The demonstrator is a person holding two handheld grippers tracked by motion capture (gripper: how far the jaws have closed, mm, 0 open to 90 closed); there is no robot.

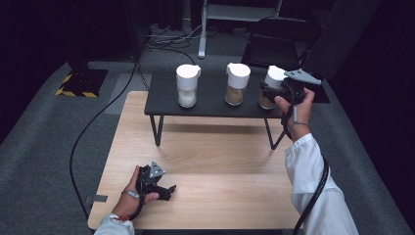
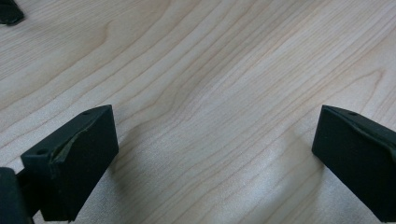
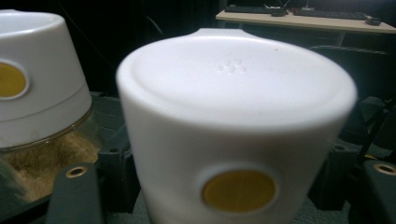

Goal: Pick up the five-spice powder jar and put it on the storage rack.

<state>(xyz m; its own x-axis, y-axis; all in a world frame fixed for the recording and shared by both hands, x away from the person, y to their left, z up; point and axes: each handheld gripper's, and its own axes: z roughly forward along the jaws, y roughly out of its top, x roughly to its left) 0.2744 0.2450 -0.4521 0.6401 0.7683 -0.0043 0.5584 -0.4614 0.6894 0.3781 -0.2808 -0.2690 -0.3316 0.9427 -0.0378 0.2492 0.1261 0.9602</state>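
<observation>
White caps top three jars in a row on the dark raised shelf point(image 1: 161, 100) at the far end of the wooden surface point(image 1: 210, 161), and the action is at the right-hand jar point(image 1: 272, 88). The right gripper point(image 1: 274, 93) is up against it, held level by the right hand point(image 1: 298, 105), with the grey three-cornered plate on top and the cable trailing down along the white sleeve. In the right gripper view, the jar's white lid point(image 3: 236, 121) looms huge and close, a round yellow dot on its side facing the camera, and the black fingers point(image 3: 74, 193) stand on either side of the jar, low in the frame. They sit close around the jar; whether the pads press on the glass cannot be told from here. The jar stands on the shelf's right end, brown contents in its lower half.

Next along, the middle jar point(image 1: 237, 83) holds a tan powder, showing at the left of the right gripper view point(image 3: 37, 93) with the same yellow dot. The left jar point(image 1: 187, 85), well apart, holds something white.

Down at the near edge, the left gripper point(image 1: 164, 188) rests low on the wood in the left hand point(image 1: 132, 193). Its fingers point(image 2: 77, 158) are spread wide with nothing but bare grain between them.
</observation>
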